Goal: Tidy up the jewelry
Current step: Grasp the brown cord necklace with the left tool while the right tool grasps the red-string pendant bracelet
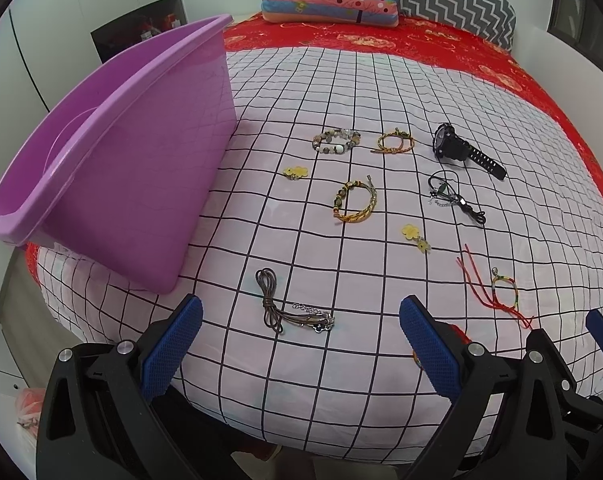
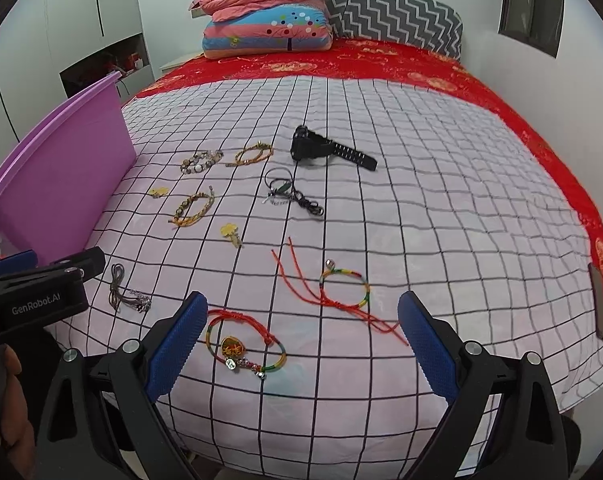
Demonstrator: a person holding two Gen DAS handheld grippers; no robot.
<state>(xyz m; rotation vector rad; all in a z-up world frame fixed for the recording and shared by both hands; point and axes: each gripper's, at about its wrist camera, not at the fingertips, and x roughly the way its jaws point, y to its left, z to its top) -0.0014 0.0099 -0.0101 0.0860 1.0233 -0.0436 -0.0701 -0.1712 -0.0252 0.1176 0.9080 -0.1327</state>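
Roughly 10 jewelry pcs (1 watch [image 2: 329,150]), 1 tub [image 1: 113,152].

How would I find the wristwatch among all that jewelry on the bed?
Start at the purple tub on the checked sheet, then follow the farthest row of jewelry away from it. Past two bracelets lies the watch, the only bulky, all-black piece with a flat strap.

Left tongs [image 1: 300,344]: blue-padded fingers [image 1: 172,350] spread wide, nothing between them. Right tongs [image 2: 301,342]: fingers [image 2: 427,346] equally spread, empty. A hand [image 2: 11,404] grips the left unit's handle, seen from the right wrist view.
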